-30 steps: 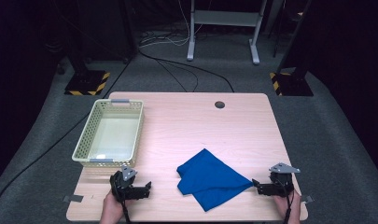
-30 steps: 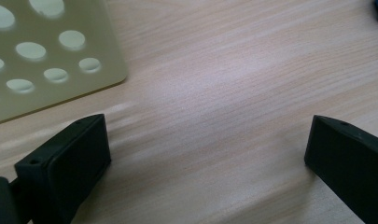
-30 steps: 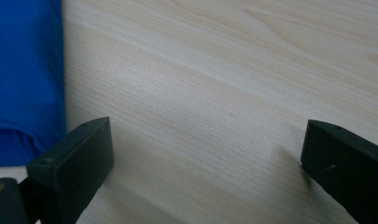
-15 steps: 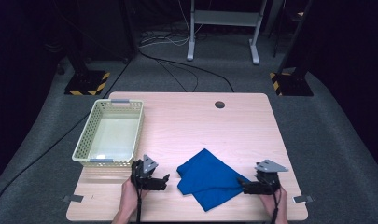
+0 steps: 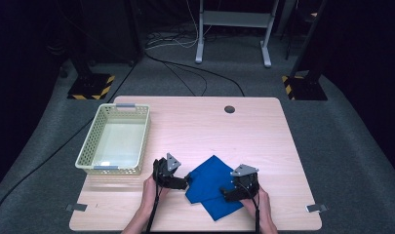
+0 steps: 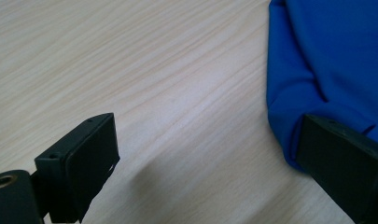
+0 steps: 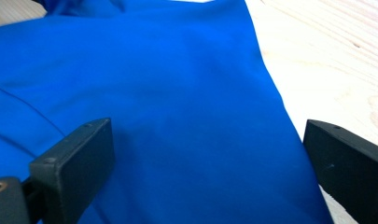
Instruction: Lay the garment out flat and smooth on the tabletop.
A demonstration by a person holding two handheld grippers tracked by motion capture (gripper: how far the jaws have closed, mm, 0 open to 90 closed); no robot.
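Note:
A folded blue cloth (image 5: 212, 187) lies on the wooden table (image 5: 205, 126) near its front edge. My left gripper (image 5: 184, 183) is open at the cloth's left edge; in the left gripper view the cloth's rounded fold (image 6: 317, 70) lies against the right jaw, and bare wood fills the gap between the jaws. My right gripper (image 5: 224, 195) is open over the cloth's right part. Its own view has the blue fabric (image 7: 154, 102) spread between the two wide-apart jaws, with the cloth's edge running near the right jaw.
A pale yellow perforated basket (image 5: 87, 153) stands at the table's left side, just left of my left hand. A round cable hole (image 5: 229, 109) sits near the far edge. Metal stand legs and cables are on the floor beyond.
Both grippers have moved inward from the table's front corners toward the cloth. The left one now touches its left edge and the right one is over its right part.

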